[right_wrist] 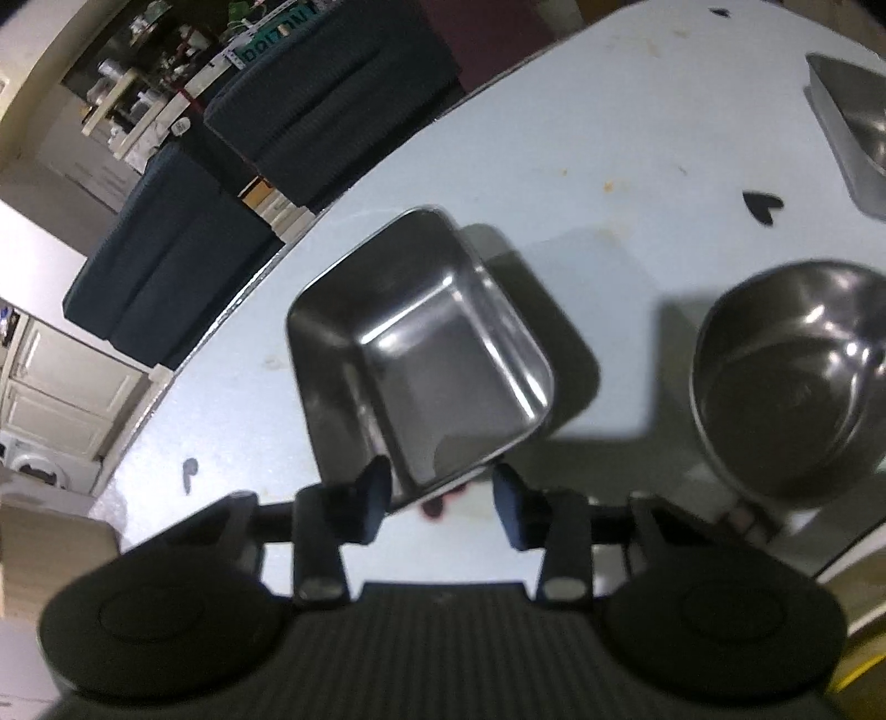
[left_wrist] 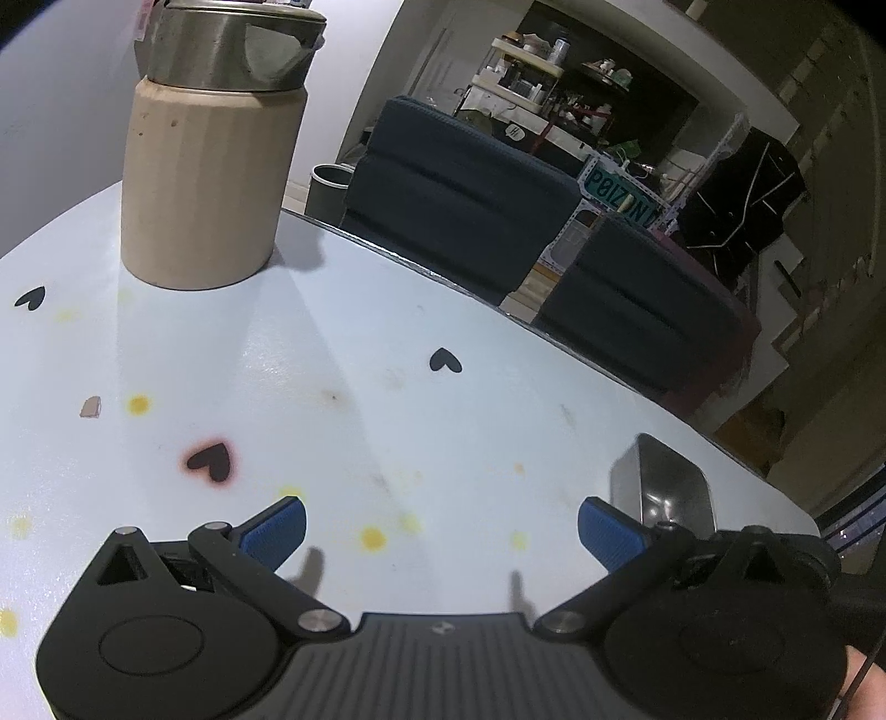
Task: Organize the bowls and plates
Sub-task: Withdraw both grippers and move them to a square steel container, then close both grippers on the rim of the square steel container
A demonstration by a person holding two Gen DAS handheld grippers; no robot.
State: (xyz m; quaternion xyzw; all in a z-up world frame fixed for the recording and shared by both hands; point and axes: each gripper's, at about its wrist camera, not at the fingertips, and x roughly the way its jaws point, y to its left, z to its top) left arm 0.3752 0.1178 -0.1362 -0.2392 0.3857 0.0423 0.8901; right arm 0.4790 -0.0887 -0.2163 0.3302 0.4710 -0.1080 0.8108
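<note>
A square steel dish (right_wrist: 421, 354) stands on the pale blue table (right_wrist: 609, 166), close in front of my right gripper (right_wrist: 440, 498). Its near corner lies between the two fingers, one on each side. I see no pad pressing on it, so this gripper counts as open. A round steel bowl (right_wrist: 792, 376) sits to the dish's right. My left gripper (left_wrist: 443, 531) hovers wide open over bare table with nothing between its blue pads (left_wrist: 277, 531). Another square steel dish (left_wrist: 670, 487) shows just behind its right finger.
A beige canister (left_wrist: 205, 183) with a steel bowl (left_wrist: 232, 44) on top stands at the far left of the table (left_wrist: 387, 387). A steel tray (right_wrist: 853, 111) lies at the far right. Dark blue chairs (left_wrist: 459, 199) stand beyond the table's curved edge.
</note>
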